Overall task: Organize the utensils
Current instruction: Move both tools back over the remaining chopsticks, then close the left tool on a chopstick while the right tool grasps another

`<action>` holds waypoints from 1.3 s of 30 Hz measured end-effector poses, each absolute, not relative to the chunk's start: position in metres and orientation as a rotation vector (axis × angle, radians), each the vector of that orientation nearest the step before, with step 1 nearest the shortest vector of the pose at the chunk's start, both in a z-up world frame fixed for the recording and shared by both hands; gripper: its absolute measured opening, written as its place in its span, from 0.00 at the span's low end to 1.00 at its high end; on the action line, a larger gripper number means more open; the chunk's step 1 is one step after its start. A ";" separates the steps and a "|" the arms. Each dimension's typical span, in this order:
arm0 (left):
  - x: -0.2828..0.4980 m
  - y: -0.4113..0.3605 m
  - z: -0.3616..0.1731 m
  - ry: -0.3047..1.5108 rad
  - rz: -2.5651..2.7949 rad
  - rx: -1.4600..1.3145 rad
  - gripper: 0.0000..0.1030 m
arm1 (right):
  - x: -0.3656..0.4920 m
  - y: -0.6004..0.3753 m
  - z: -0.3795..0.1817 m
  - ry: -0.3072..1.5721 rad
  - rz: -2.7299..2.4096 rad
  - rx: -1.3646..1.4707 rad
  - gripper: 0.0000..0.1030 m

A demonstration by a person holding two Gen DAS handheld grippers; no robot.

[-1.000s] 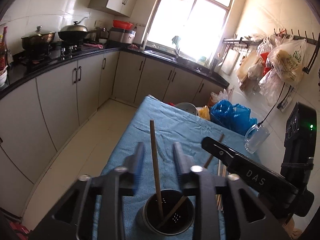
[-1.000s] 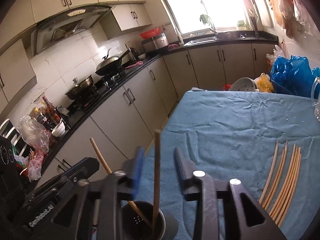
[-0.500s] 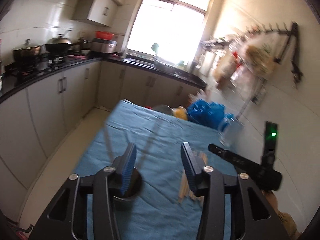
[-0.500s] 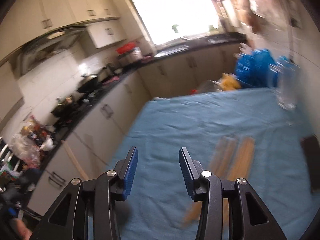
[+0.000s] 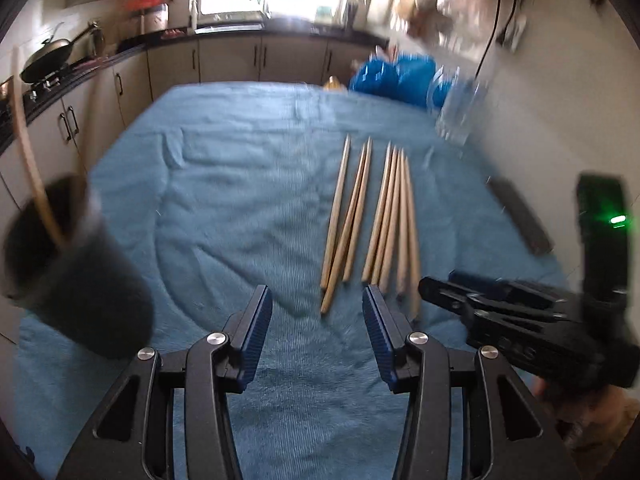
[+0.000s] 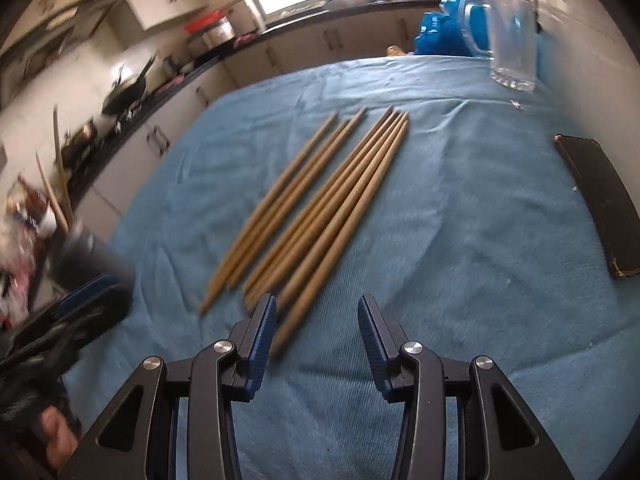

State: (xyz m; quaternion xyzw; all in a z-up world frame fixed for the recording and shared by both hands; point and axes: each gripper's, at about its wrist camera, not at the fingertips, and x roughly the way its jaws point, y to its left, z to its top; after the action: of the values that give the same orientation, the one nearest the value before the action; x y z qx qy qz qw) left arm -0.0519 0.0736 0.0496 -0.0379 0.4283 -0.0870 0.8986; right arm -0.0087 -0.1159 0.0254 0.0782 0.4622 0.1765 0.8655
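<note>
Left wrist view: at the near left stands a dark holder (image 5: 72, 276), blurred, with a chopstick (image 5: 30, 160) leaning out of it. To its right, in the middle of the blue cloth (image 5: 224, 184), the loose chopsticks (image 5: 372, 216) lie side by side in two close groups, thick ends near, tips far. The left gripper (image 5: 318, 322) hangs just short of those near ends, jaws apart, nothing between them. Further right, the right gripper (image 5: 476, 300) comes in low beside the bundle; a dark flat case (image 5: 520, 216) lies near the right edge and a glass mug (image 5: 460, 108) stands at the far right. Right wrist view: the holder (image 6: 92, 264) sits at the left edge, the chopsticks (image 6: 320, 204) run diagonally across the cloth, and the right gripper (image 6: 316, 330) is empty, jaws apart, its left finger just over the nearest stick's end. Judgement: the step in hand is picking up the next sticks. Each gripper should single out an outer stick, straddle it near the thick end, and close squarely; a grip across two touching sticks risks scattering the row.
</note>
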 end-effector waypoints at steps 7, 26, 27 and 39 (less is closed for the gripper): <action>-0.032 0.066 0.020 0.945 -0.197 -0.076 0.43 | -0.006 -0.108 0.018 0.948 0.338 0.085 0.34; -0.057 0.073 0.020 1.011 -0.224 -0.109 0.05 | -0.026 -0.119 0.025 0.944 0.366 0.199 0.18; -0.059 0.074 0.020 1.013 -0.222 -0.114 0.05 | -0.026 -0.114 0.026 0.938 0.364 0.186 0.28; -0.086 0.079 0.020 1.061 -0.261 -0.181 0.05 | -0.025 -0.086 0.021 0.968 0.241 0.028 0.10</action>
State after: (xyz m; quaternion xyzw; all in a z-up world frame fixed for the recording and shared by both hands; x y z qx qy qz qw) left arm -0.0864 0.0790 0.0201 -0.0859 0.5038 -0.1241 0.8505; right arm -0.0250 -0.0858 0.0210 0.0133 0.4644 0.1157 0.8780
